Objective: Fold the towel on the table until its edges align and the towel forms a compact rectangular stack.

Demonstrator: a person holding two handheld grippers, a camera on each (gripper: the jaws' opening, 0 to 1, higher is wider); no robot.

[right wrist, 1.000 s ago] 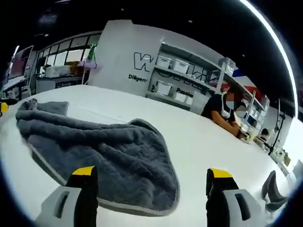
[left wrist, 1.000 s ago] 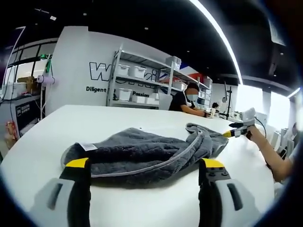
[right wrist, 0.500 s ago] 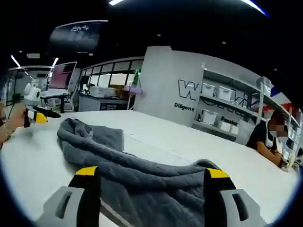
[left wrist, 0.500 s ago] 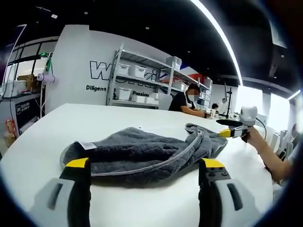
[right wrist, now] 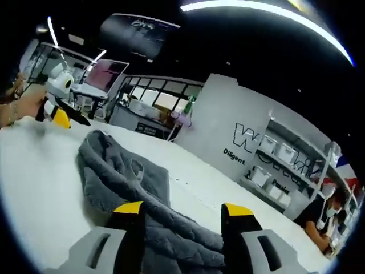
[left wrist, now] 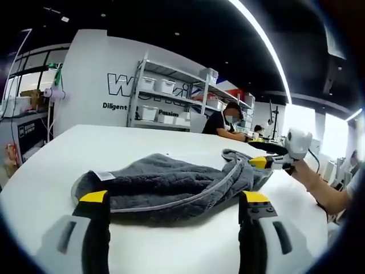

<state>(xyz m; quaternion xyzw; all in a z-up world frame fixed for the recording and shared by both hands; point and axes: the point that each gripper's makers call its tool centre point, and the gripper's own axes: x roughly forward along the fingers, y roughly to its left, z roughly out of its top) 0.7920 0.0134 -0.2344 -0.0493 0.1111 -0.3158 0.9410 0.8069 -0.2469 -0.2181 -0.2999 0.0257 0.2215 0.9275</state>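
A grey towel lies crumpled in a long heap on the white table. My left gripper is open just in front of the towel's near edge, nothing between its jaws. My right gripper, held by a hand, reaches the towel's right end. In the right gripper view, my right gripper is low over the towel, its jaws partly narrowed with a ridge of towel between them. The left gripper shows at the far left beyond the towel's other end.
A metal shelf with white bins stands against the lettered wall past the table's far edge. A person sits at the back right. Desks and screens fill the room behind the left gripper.
My right gripper has swung in and dropped onto the towel's right end, and its jaws have come closer together. The left gripper and the towel have hardly moved.
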